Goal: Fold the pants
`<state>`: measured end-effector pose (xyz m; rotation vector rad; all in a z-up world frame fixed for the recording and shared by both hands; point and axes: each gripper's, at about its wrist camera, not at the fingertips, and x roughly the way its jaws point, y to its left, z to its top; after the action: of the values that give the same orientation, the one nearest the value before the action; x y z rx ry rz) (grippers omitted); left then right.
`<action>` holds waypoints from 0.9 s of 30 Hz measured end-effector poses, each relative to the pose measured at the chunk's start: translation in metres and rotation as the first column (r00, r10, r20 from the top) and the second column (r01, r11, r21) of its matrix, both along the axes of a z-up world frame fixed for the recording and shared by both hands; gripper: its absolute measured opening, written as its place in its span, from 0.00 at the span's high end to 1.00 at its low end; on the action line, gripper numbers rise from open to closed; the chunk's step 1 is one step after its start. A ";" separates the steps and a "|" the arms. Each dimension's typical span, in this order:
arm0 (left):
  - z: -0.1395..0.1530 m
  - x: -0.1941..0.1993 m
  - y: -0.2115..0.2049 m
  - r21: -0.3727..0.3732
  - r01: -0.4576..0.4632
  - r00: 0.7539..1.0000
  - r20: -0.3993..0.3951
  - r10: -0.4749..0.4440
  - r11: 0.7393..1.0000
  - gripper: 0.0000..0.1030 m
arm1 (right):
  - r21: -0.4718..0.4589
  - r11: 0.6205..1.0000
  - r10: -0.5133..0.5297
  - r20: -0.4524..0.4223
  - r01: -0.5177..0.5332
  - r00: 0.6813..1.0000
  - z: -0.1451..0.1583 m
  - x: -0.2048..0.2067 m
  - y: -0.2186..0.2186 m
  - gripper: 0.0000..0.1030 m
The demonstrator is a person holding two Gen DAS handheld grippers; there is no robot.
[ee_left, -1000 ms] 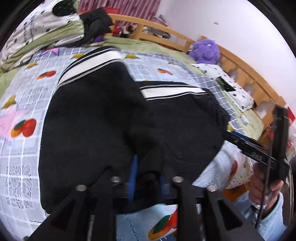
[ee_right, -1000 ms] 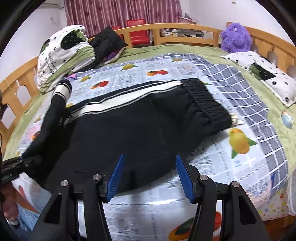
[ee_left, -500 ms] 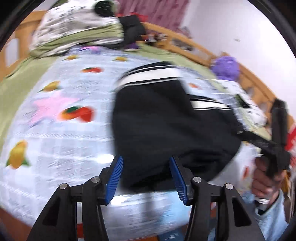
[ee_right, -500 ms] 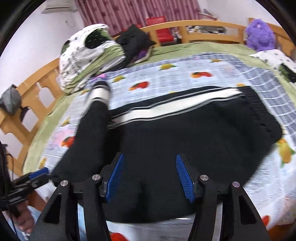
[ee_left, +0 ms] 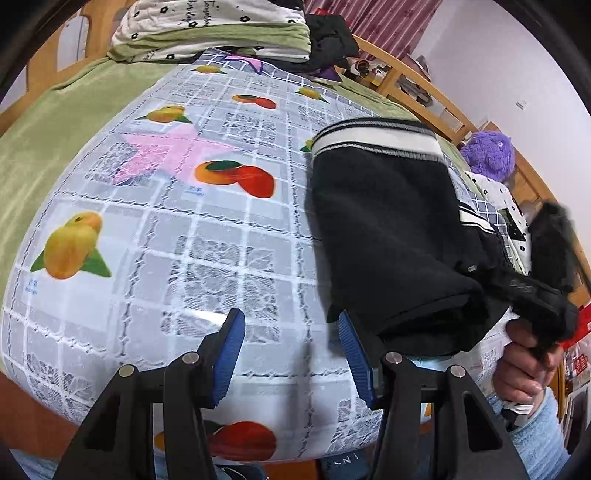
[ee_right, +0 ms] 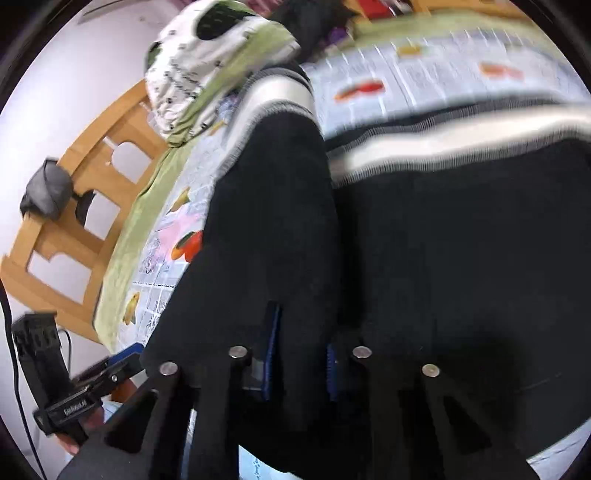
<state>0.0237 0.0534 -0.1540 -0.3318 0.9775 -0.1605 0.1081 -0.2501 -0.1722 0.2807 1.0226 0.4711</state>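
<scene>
Black pants (ee_left: 384, 229) with white side stripes lie on the fruit-print bed cover (ee_left: 207, 236). In the left wrist view my left gripper (ee_left: 291, 349) is open and empty, at the near bed edge just left of the folded leg end. My right gripper shows at the right (ee_left: 532, 291), reaching into the fabric. In the right wrist view my right gripper (ee_right: 299, 360) is shut on a fold of the black pants (ee_right: 461, 236), the blue pads mostly buried in cloth. The left gripper (ee_right: 92, 380) shows low at the left.
A folded white and green quilt (ee_left: 210, 29) and dark clothes (ee_left: 328, 33) sit at the far end. A wooden bed rail (ee_right: 74, 206) runs along the left side. A purple plush toy (ee_left: 487, 155) and a pillow (ee_left: 506, 206) lie at the right.
My left gripper let go of the pants, opened and swung left toward the bare cover. My right gripper moved left onto the pants and closed on a fold.
</scene>
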 end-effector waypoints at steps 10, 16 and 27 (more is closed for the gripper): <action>0.025 0.006 -0.064 -0.020 0.107 0.991 0.089 -0.105 0.994 0.51 | -0.229 0.971 0.017 0.349 0.068 0.937 0.108 -0.015 -0.071 0.84; 0.028 0.009 -0.113 -0.049 0.223 0.970 0.109 -0.217 0.973 0.51 | -0.308 0.904 -0.183 0.345 0.295 0.921 0.105 0.007 -0.198 0.84; 0.008 -0.013 -0.221 0.217 0.405 0.899 0.085 -0.431 0.888 0.39 | -0.282 0.879 -0.317 0.257 0.385 0.913 0.038 -0.006 -0.286 0.65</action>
<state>0.0107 -0.1672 -0.1460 0.0761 0.9151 -0.4727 0.1023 -0.5366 -0.1339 0.1119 0.8082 -0.0087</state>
